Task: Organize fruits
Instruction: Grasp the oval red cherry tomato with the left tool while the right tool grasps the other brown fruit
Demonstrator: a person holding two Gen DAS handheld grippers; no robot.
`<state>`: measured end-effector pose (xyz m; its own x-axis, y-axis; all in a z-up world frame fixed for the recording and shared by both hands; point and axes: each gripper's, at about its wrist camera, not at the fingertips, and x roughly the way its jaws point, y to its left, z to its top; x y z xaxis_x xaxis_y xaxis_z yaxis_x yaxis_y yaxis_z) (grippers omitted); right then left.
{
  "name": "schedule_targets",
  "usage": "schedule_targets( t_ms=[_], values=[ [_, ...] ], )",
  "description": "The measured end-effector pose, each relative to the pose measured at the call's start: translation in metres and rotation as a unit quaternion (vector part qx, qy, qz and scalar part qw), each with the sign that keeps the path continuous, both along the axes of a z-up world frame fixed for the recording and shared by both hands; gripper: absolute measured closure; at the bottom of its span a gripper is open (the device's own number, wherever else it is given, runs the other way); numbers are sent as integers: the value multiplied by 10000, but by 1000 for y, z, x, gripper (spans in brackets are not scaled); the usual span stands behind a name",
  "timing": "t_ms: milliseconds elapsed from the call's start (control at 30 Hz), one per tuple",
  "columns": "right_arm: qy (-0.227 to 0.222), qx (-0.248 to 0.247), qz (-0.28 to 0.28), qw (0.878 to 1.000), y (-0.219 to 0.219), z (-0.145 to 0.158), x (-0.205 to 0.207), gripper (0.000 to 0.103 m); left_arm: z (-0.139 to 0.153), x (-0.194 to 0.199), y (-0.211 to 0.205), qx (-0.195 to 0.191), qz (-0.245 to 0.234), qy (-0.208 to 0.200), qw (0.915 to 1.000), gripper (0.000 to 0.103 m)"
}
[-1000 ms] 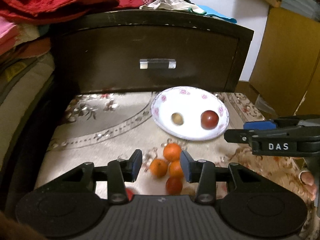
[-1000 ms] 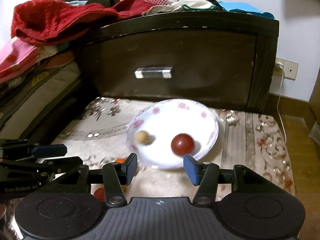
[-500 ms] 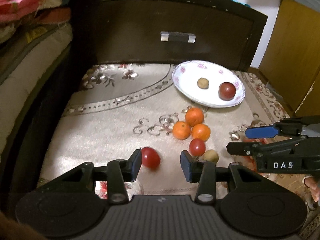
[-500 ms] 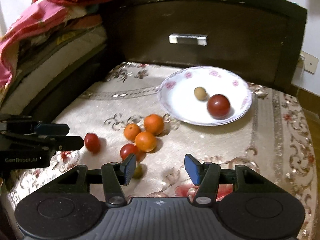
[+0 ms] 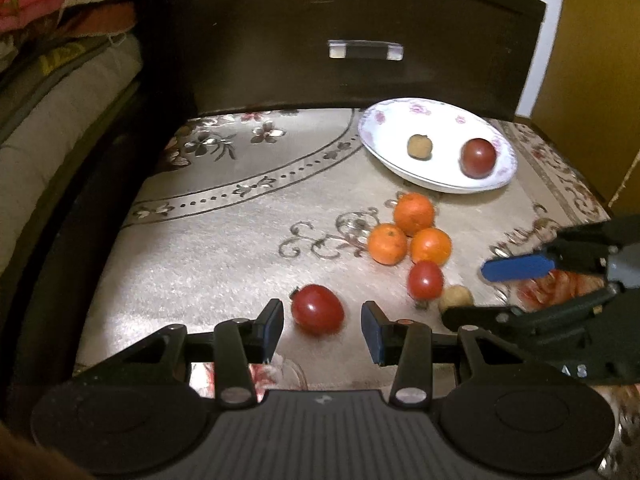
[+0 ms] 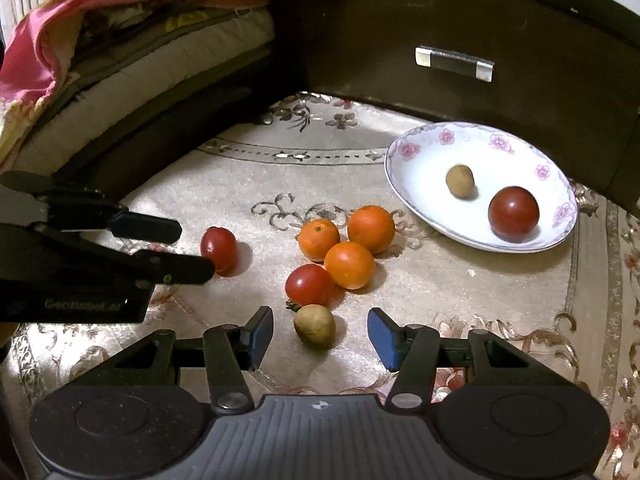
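Note:
A white floral plate [image 5: 384, 136] [image 6: 412, 168] holds a small brown fruit [image 5: 419, 146] [image 6: 460, 182] and a dark red tomato [image 5: 478, 157] [image 6: 513, 213]. Three oranges [image 5: 413, 209] [image 6: 349, 264], a red tomato [image 5: 425, 280] [image 6: 307, 285] and a brown fruit [image 5: 456, 297] [image 6: 314, 325] lie on the patterned cloth. A lone red tomato [image 5: 317, 314] [image 6: 219, 249] lies between my open left gripper's [image 5: 322, 330] [image 6: 180, 246] fingertips. My open right gripper [image 6: 320, 336] [image 5: 476, 292] brackets the brown fruit.
A dark wooden drawer front with a metal handle [image 5: 365, 49] [image 6: 454, 64] stands behind the cloth. Folded bedding [image 6: 100, 52] is stacked at the left. A yellow-brown cabinet [image 5: 596, 80] stands at the right.
Both grippers have pulled back and dropped lower towards the loose fruit. The lone tomato now sits between the left fingers, the brown fruit between the right fingers.

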<state>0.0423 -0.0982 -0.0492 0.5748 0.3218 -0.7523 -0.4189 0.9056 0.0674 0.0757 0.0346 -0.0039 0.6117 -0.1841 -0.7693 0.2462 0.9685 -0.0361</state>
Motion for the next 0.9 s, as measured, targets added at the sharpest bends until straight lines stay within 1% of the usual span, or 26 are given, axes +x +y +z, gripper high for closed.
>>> schedule_targets(
  t_ms=[133,200,367,533,733,800,900],
  values=[
    [95,-5,-9,10000,1,-5,5,54,-7,7,-3,9,-6,47,10000,54],
    [112,-28,22,9999,3,-7,7,56,-12,9,-5,39,-11,95,9999,54],
    [60,-87,44,9999,4,-10,7,57,-22,12,-5,88,44,153,9998,54],
    [7,-144,68,9999,5,-12,8,59,-24,14,-8,122,17,89,9999,54],
    [-35,-172,129,9998,6,-10,6,74,-26,16,-11,189,-24,32,9998,54],
    [-35,-177,164,9997,7,-10,6,80,-25,15,-10,173,-43,45,9998,58],
    [-2,-145,155,9998,6,-9,7,83,-24,14,-11,193,-94,46,9998,63]
  ],
)
